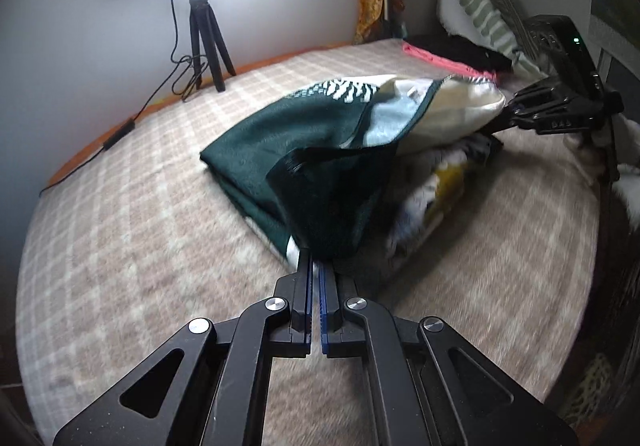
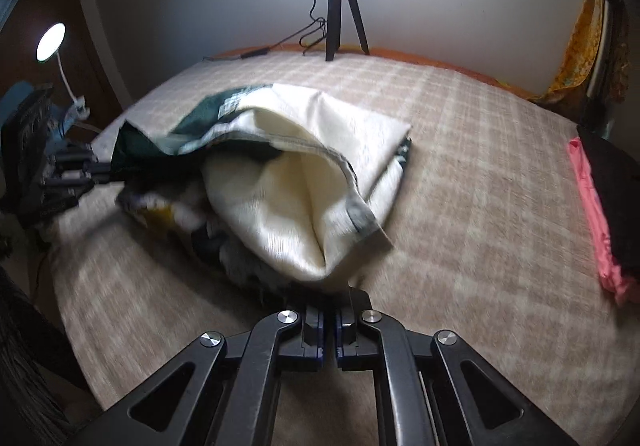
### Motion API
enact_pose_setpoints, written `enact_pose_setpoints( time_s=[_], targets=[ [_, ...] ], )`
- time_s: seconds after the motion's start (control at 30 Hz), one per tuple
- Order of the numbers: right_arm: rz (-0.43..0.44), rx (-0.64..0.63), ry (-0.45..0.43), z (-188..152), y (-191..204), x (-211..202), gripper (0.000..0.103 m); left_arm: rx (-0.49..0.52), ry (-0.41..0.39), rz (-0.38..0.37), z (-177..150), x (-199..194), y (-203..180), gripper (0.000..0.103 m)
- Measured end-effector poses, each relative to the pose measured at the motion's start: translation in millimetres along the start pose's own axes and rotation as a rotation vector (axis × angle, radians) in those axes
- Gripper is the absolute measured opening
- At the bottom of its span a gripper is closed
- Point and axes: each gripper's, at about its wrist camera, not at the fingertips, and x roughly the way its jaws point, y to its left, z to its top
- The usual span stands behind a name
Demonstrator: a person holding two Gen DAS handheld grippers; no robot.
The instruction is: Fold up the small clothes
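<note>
Plaid bed (image 1: 120,205) — garment (image 1: 288,149) centered, edges clear

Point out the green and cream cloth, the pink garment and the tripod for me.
green and cream cloth (image 1: 256,149): left wrist view, on its dark green top panel.
pink garment (image 2: 596,213): right wrist view, along its folded edge.
tripod (image 1: 204,41): left wrist view, where its legs join.

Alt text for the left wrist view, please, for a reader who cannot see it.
The left tongs, shut, pinch a corner of a green and cream cloth lifted over a checked blanket, while the right tongs hold its far corner. A bright lamp on a tripod stands behind.
</note>
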Motion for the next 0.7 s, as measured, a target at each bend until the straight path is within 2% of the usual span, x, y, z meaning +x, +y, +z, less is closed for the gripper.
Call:
enact_pose_setpoints(
  time_s=[0.07,0.1,0.13,0.17,0.2,0.27,0.33,0.4,0.43,0.47,0.53,0.6,0.63,0.67,0.7],
  targets=[
    [-0.005,-0.022,0.013,-5.2,3.4,-6.4,0.008,-0.006,0.023,0.002,-5.6,-4.5,2.7,0.001],
    [-0.008,-0.041,0.006,-7.5,6.1,-14.0,0.020,-0.008,0.018,0.010,-8.2,-9.0,3.4,0.002],
    [-0.007,-0.049,-0.002,-10.1,8.0,-18.3,0.027,-0.012,0.015,0.010,-9.9,-12.0,4.0,0.003],
    [-0.006,-0.050,-0.017,-11.6,9.2,-25.0,0.036,-0.023,0.010,0.006,-11.8,-17.5,4.9,0.010],
    [0.004,-0.031,-0.036,-11.2,7.9,-32.5,0.037,-0.031,0.005,0.007,-13.0,-20.1,5.1,0.014],
    [0.025,0.010,-0.058,-10.2,4.3,-38.8,0.036,-0.047,-0.022,0.010,-12.4,-27.3,4.5,0.029],
    [0.028,0.062,-0.072,-5.0,-2.2,-39.9,0.039,-0.052,-0.038,0.008,-8.1,-28.6,2.5,0.030],
    [0.059,0.125,-0.074,-0.1,-10.1,-37.5,0.044,-0.073,-0.041,-0.006,-0.4,-26.1,-0.9,0.038],
    [0.072,0.138,-0.071,2.1,-11.1,-35.6,0.046,-0.094,-0.036,-0.027,4.8,-22.1,-2.2,0.048],
    [0.085,0.150,-0.066,4.2,-12.0,-32.9,0.047,-0.103,-0.034,-0.038,6.8,-19.2,-2.6,0.051],
    [0.067,0.134,-0.062,9.2,-7.6,-28.0,0.047,-0.124,-0.032,-0.054,12.5,-10.3,-4.9,0.051],
    [0.037,0.093,-0.047,13.9,0.2,-20.9,0.047,-0.132,-0.008,-0.025,17.7,2.7,-7.6,0.050],
    [0.027,0.076,-0.040,15.8,3.6,-17.7,0.047,-0.129,-0.002,0.001,20.5,9.9,-9.0,0.043],
    [0.013,0.058,-0.031,17.8,7.0,-14.0,0.035,-0.128,-0.001,0.005,21.9,13.2,-9.7,0.017],
    [-0.007,0.030,-0.030,20.7,11.7,-10.8,0.021,-0.128,-0.002,-0.002,23.4,15.2,-10.1,0.006]
  ],
)
